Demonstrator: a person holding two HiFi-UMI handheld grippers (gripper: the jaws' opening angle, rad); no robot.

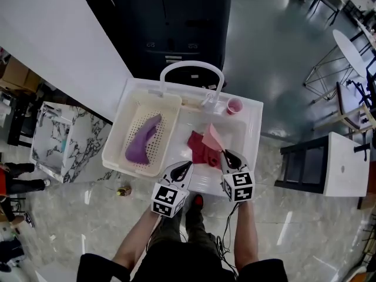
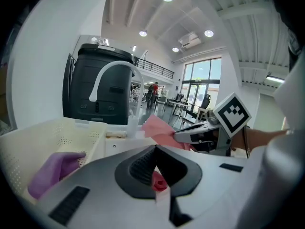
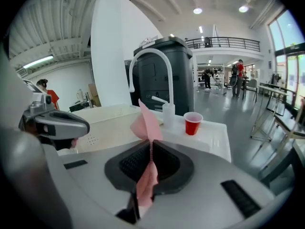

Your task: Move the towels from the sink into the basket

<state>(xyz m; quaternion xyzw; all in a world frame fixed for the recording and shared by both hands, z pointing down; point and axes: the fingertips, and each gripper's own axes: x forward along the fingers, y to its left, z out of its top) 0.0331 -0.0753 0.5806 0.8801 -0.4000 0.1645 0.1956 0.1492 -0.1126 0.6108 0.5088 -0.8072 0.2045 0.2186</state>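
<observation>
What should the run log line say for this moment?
left gripper: shut on red towel | right gripper: shut on pink towel | purple towel: in basket

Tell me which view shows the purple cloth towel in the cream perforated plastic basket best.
Head view: the purple towel lies fully visible from above, stretched across the floor of the basket. The left gripper view catches only one bunched end, low and side-on. The right gripper view doesn't show it at all.
</observation>
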